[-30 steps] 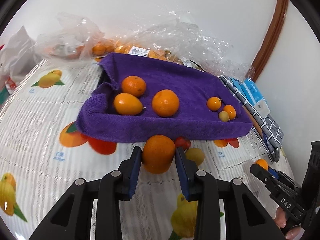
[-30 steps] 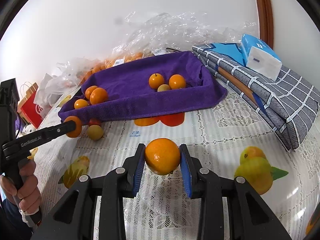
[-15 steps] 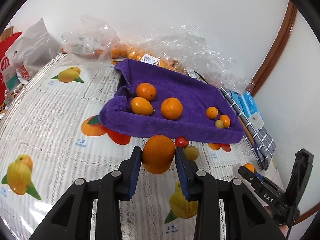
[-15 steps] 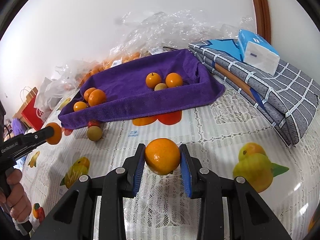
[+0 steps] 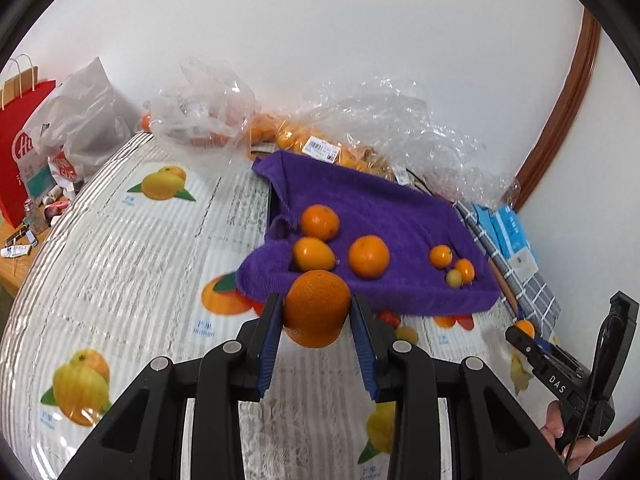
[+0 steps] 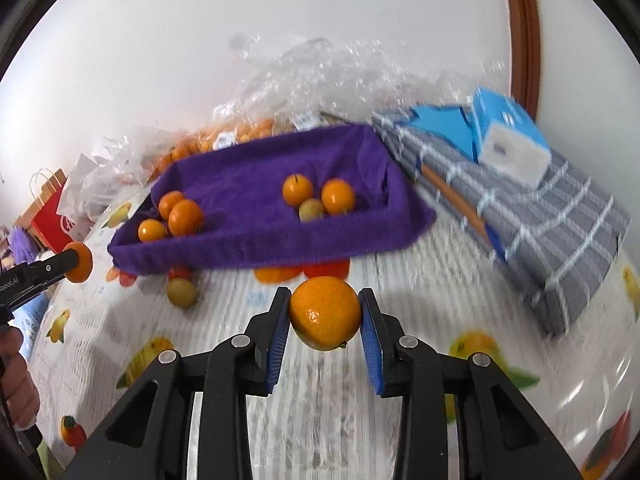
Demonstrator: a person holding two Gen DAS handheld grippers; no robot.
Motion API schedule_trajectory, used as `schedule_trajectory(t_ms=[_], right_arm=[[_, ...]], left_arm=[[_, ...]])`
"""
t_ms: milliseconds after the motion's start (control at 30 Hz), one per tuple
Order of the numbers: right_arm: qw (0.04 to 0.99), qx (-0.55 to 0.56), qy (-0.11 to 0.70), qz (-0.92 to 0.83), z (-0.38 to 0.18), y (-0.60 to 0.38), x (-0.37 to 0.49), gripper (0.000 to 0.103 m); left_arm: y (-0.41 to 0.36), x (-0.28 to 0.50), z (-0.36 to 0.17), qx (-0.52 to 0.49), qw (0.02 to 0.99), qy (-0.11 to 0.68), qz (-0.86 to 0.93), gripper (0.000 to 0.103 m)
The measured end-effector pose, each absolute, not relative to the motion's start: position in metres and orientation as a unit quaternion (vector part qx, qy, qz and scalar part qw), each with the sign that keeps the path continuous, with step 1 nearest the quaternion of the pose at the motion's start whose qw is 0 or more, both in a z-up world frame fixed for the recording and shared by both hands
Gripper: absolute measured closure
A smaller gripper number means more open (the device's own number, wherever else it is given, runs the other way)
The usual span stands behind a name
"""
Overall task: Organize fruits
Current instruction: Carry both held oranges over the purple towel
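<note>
My left gripper (image 5: pixel 316 312) is shut on a large orange (image 5: pixel 317 307) and holds it above the table, in front of the purple towel-lined tray (image 5: pixel 376 300). My right gripper (image 6: pixel 325 314) is shut on a smaller orange (image 6: pixel 325 313) in front of the same tray (image 6: pixel 280 252). In the tray, three oranges (image 5: pixel 368 257) lie at the left and small kumquat-like fruits (image 5: pixel 441 256) at the right. A small red fruit (image 5: pixel 390 317) and a yellowish fruit (image 6: pixel 182 293) lie on the table by the tray's front edge.
Clear plastic bags with more oranges (image 5: pixel 304 140) lie behind the tray. A folded checked cloth (image 6: pixel 540 216) with blue boxes (image 6: pixel 508 140) lies right of it. A red paper bag (image 5: pixel 24 148) stands at the far left. The tablecloth (image 5: pixel 120 264) has fruit prints.
Both grippers have risen and pulled back with their oranges still held. The right wrist view has swung, so the tray sits closer and the image is blurred.
</note>
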State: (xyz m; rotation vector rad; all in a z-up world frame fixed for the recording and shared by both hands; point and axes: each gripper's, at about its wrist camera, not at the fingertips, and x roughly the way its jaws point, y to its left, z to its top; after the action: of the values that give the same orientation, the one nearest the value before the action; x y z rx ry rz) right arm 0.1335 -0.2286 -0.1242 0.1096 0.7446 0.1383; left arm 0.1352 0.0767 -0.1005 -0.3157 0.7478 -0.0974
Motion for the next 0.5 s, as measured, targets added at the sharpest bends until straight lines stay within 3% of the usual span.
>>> schedule_trajectory(t_ms=[500], right_arm=[[0.943,0.019,0.329,0.047,-0.100,-0.233,0.226,0.069]], left_arm=[[0.068,0.216,-0.094,-0.141,0.922,0.357,-0.055,0.070]])
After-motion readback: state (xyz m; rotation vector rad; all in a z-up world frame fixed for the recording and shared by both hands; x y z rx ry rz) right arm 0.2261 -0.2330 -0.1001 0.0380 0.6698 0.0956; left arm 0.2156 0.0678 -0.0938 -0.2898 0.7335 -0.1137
